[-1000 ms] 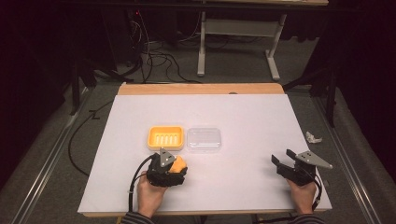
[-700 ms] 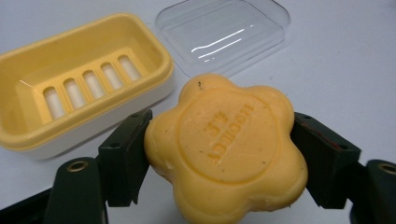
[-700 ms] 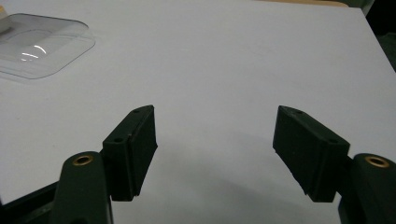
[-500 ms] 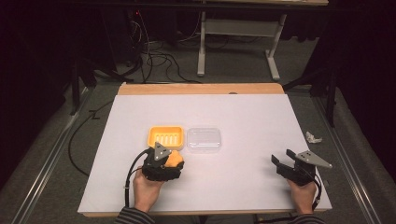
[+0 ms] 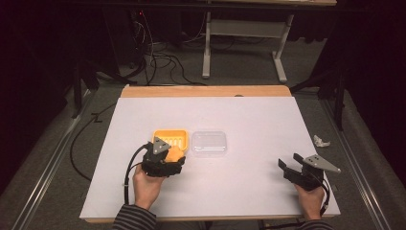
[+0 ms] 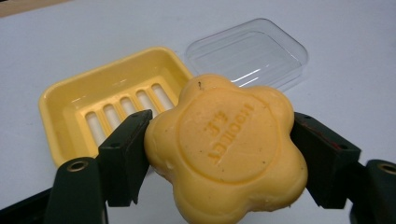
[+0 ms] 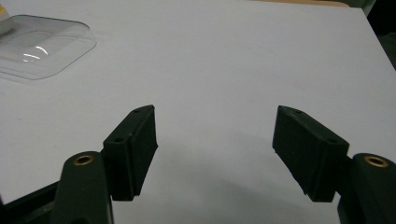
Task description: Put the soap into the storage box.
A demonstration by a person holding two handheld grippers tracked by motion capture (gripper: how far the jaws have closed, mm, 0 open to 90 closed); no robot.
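While the left gripper (image 6: 219, 154) clamps one soap (image 6: 226, 149) beside one yellow dish (image 6: 79, 107) and one clear lid (image 6: 250, 51), the right gripper (image 7: 215, 154) gapes.

left gripper (image 5: 171, 157) at yellow tray (image 5: 171, 138) near edge | clear lid (image 5: 209, 143) beside tray | right gripper (image 5: 288, 166) well apart

My left gripper (image 5: 163, 160): black body, grey 3-cornered plate on top, black cable looping off. Right gripper (image 5: 299, 173), same build. Jaws are black blocks w/ brass-ringed screw holes at the base. Striped sleeve cuffs (image 5: 134, 219) both wrists.
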